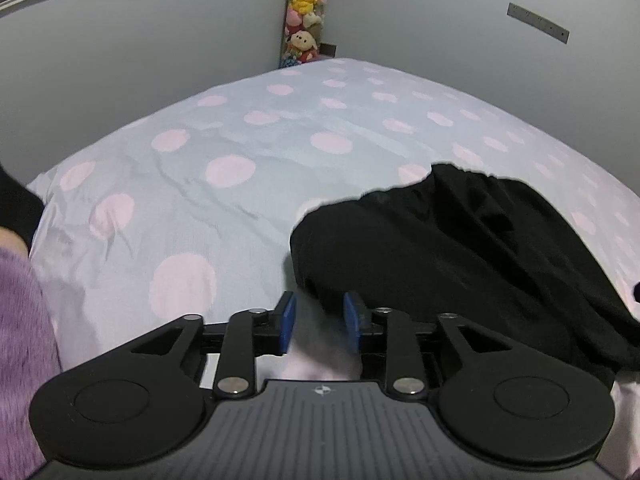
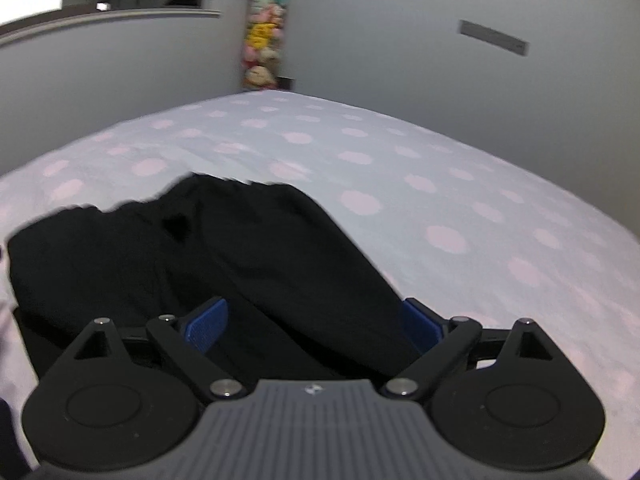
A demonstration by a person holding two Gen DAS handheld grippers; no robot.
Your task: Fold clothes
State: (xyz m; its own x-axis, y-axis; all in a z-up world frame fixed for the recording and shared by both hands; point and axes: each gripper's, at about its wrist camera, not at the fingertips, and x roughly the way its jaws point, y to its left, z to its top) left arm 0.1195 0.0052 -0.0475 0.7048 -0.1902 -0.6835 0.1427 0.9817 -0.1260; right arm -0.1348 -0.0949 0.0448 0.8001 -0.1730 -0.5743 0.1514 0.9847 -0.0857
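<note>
A black garment (image 1: 460,256) lies in a soft, matte heap on the bed cover (image 1: 224,160), a pale lilac sheet printed with large round pink dots and creased in fine ridges near its left side. The cloth looks limp and slightly fuzzy, with rumpled folds and a gathered, wavy edge at its far end (possibly a waistband, though the right wrist view is too blurred to settle it). Its long axis runs from the near edge of the bed away toward the far wall, leaning a little to the right in the left wrist view, with the gathered end pointing away.

The left gripper (image 1: 319,322) sits low over the sheet just beside the garment's near left corner, its blue ribbed pads a moderate gap apart with only bare sheet between them. The right gripper (image 2: 314,326) has its jaws spread wide, and the near end of the black garment (image 2: 224,256) fills the space between the pads without being pinched.

A column of plush toys (image 1: 306,12) stands in the corner behind the bed. A fuzzy purple sleeve (image 1: 20,340) shows at the left edge.
</note>
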